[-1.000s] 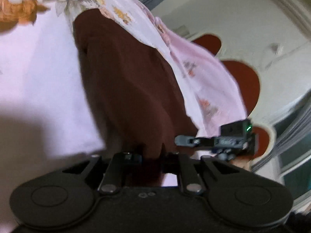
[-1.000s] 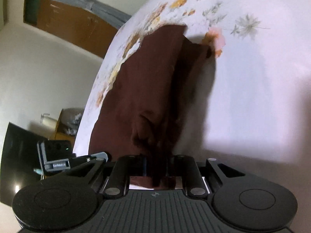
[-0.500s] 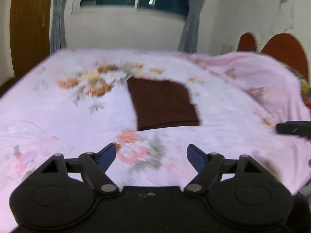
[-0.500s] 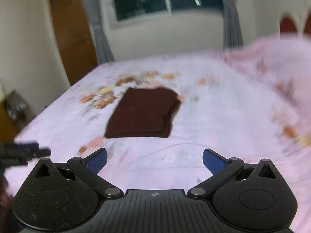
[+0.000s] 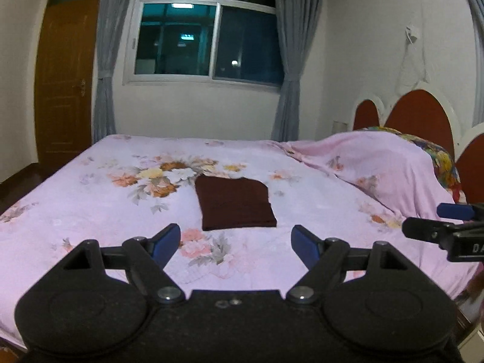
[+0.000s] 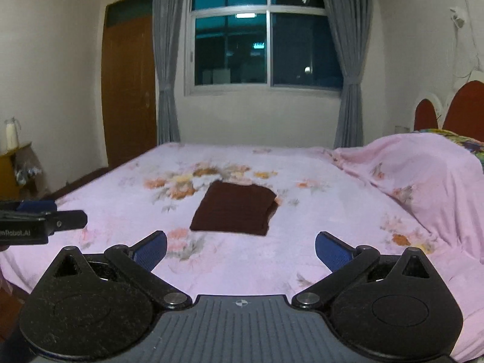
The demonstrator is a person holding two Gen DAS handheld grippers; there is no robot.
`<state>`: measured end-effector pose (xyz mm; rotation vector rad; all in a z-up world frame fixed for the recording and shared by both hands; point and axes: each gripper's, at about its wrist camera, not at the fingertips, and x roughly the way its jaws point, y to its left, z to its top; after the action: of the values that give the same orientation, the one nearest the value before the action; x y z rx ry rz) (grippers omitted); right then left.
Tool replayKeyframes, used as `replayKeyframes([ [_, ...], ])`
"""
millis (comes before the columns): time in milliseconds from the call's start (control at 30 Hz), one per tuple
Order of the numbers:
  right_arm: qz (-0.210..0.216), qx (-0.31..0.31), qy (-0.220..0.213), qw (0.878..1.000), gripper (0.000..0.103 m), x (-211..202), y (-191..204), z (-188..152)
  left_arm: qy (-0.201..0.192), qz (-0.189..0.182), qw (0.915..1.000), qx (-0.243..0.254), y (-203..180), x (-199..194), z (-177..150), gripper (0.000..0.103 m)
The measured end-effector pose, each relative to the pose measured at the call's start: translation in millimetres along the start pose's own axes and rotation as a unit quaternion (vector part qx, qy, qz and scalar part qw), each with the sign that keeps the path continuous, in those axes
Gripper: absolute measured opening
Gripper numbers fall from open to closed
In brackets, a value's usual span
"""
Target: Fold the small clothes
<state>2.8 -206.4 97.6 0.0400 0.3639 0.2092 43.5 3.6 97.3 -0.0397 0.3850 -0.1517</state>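
Observation:
A dark brown garment (image 5: 236, 204) (image 6: 236, 210) lies folded into a flat rectangle in the middle of the pink floral bed (image 5: 90, 199) (image 6: 317, 211). My left gripper (image 5: 236, 239) hovers well back from it near the bed's front edge, open, with nothing between its blue pads. My right gripper (image 6: 240, 246) is likewise held back from the garment, open wide and empty. Each gripper shows in the other's view: the right one (image 5: 447, 227) at the right edge, the left one (image 6: 45, 217) at the left edge.
A pink cover is heaped over pillows (image 5: 384, 166) (image 6: 423, 169) at the right by the red headboard (image 5: 423, 121). Behind the bed are a window with grey curtains (image 5: 205, 30) and a brown door (image 5: 63, 84). A small shelf with a bottle (image 6: 12, 133) stands at the left.
Both grippers have let go of the brown garment, opened, and pulled back and up from the bed. The garment now lies folded flat instead of hanging bunched from the jaws.

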Motion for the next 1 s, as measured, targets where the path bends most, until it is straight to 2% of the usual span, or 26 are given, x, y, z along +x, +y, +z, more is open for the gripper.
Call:
replayKeyframes([
  [100,-0.003,0.003,-0.009,1.0,0.103,-7,0,3,-0.012,-0.003,0.9999,0.007,-1,-6,3,0.081],
  [400,0.008,0.003,-0.002,1.0,0.103,-3,-1,3,0.006,-0.008,0.9999,0.01,-4,6,-5,0.081],
  [1000,0.005,0.007,-0.014,1.0,0.103,-13,-6,7,0.005,-0.022,0.9995,0.02,-15,3,-14,0.081],
])
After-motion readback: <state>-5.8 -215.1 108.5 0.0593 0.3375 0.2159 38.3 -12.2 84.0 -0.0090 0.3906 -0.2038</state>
